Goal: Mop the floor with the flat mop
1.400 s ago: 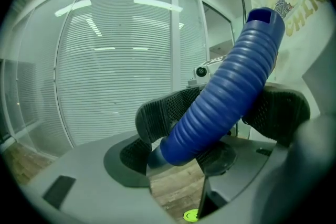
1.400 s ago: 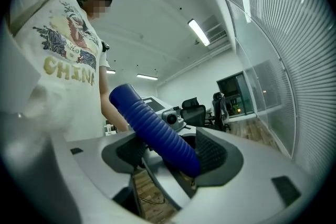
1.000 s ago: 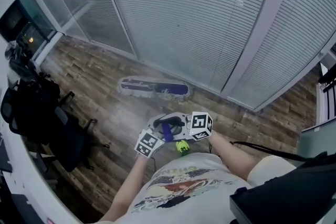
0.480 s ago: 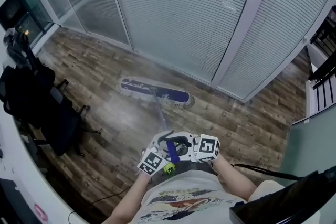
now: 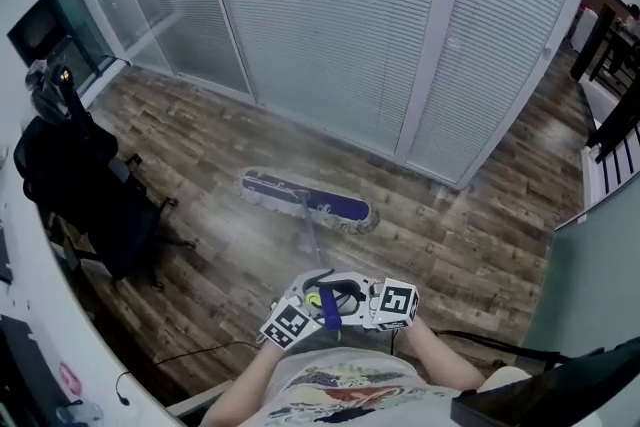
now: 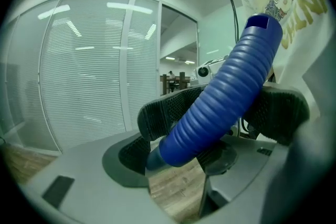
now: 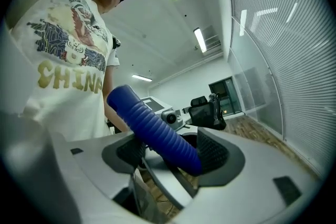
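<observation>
Two hand-held grippers clamp one handle. The left gripper [image 6: 218,113] and the right gripper [image 7: 172,152] each press both textured pads against the blue ribbed grip [image 6: 220,92], which crosses diagonally between the jaws in either gripper view. In the head view the grippers sit side by side, marker cubes outward, just in front of the person's printed shirt [image 5: 330,390]. From the grip a thin shaft [image 5: 308,240] runs forward and down to the mop head [image 5: 308,200]. The head is blue with a pale fringe and lies flat on the wood-plank floor [image 5: 200,145], near the foot of the glass partition with blinds [image 5: 330,25]. A black office chair [image 5: 90,195] stands at the left, well apart from the mop head.
</observation>
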`<control>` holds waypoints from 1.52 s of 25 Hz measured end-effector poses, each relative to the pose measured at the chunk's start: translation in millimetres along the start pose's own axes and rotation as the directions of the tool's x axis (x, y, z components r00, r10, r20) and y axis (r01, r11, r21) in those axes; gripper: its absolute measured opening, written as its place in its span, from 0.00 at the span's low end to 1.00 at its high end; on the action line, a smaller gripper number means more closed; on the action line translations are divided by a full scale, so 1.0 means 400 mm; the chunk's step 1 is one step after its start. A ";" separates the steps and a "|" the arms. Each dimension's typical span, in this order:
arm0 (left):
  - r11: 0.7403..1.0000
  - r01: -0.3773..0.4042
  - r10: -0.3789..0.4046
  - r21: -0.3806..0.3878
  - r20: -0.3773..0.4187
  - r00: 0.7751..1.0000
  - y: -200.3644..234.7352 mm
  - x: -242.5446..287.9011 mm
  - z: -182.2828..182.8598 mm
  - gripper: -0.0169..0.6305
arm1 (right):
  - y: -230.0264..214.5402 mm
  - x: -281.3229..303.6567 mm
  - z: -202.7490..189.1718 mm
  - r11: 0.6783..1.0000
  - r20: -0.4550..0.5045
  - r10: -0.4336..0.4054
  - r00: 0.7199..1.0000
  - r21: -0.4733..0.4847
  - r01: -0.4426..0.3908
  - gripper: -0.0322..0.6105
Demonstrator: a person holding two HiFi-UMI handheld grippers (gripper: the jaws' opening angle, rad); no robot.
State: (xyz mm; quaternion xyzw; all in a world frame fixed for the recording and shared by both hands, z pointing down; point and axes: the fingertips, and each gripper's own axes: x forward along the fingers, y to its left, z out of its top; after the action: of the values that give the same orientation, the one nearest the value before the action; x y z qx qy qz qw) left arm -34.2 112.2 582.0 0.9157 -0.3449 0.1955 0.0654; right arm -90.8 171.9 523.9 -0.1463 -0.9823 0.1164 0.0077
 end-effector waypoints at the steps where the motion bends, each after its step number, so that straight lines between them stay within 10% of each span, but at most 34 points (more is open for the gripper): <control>1: 1.000 0.001 -0.001 0.000 0.002 1.000 -0.060 0.008 0.005 0.37 | 0.050 -0.034 -0.010 1.000 0.007 -0.001 1.000 -0.001 0.001 0.47; 9: 1.000 0.029 -0.029 0.002 -0.013 0.999 -0.473 -0.007 0.011 0.37 | 0.417 -0.193 -0.081 1.000 0.041 -0.022 0.999 0.008 0.021 0.47; 17: 0.996 0.077 -0.074 0.037 -0.059 0.995 -0.627 -0.056 -0.015 0.37 | 0.567 -0.205 -0.115 0.999 0.079 -0.040 0.996 0.007 0.039 0.47; 29: 0.991 0.118 -0.115 0.058 -0.054 0.992 -0.564 -0.051 -0.054 0.37 | 0.509 -0.161 -0.147 0.999 0.039 0.012 0.999 -0.037 -0.011 0.47; 38: 0.995 0.089 -0.089 0.050 -0.011 0.996 -0.285 -0.009 -0.049 0.37 | 0.247 -0.083 -0.106 0.998 0.001 0.016 1.000 -0.061 -0.016 0.48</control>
State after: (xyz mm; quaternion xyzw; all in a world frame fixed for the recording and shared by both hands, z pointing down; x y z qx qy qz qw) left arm 31.9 205.2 600.3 0.9307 -0.2984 0.2050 0.0522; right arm -28.6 263.8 543.1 -0.1541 -0.9842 0.0867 0.0013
